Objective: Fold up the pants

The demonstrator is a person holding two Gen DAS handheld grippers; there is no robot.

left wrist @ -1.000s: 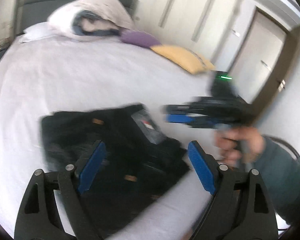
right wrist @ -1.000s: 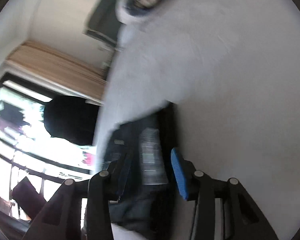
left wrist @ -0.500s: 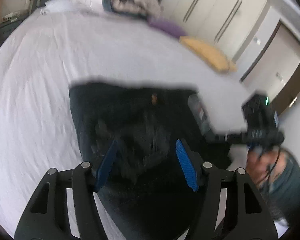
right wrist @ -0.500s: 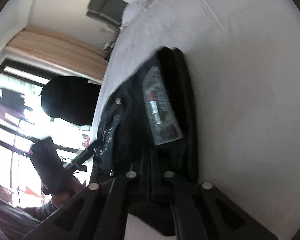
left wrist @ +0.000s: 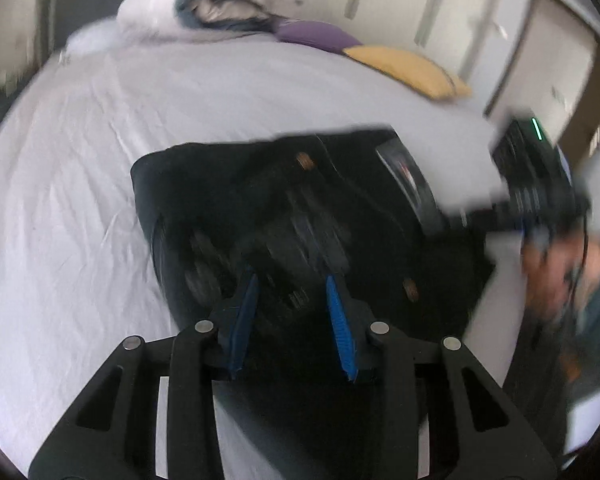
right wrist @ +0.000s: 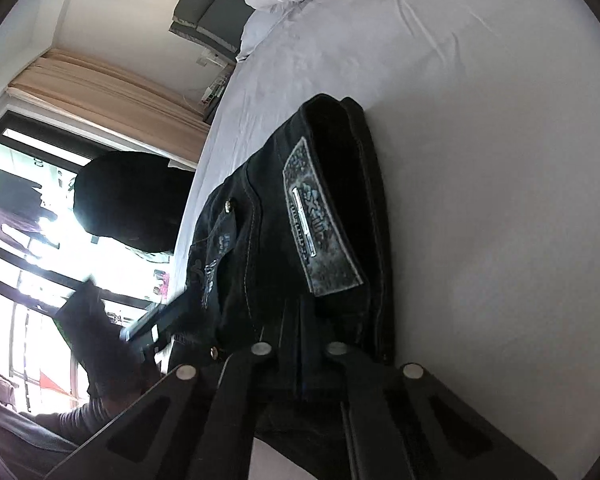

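The black pants (left wrist: 300,216) lie folded in a compact stack on the white bed (left wrist: 80,200); a grey waist label (right wrist: 320,216) faces up. My left gripper (left wrist: 292,312) hovers over the near part of the pants, its blue pads a moderate gap apart with nothing between them. My right gripper (right wrist: 300,344) is shut on the waistband edge of the pants (right wrist: 332,200). It also shows in the left wrist view (left wrist: 532,184), blurred, at the pants' right edge.
Rolled bedding (left wrist: 204,4), a purple pillow (left wrist: 316,36) and a yellow pillow (left wrist: 408,68) lie at the bed's head. Wardrobe doors (left wrist: 440,8) stand behind. A window and curtain (right wrist: 100,92) show beyond the bed's far side.
My left gripper has narrowed and moved in over the pants. My right gripper has closed on the waistband edge and stays there.
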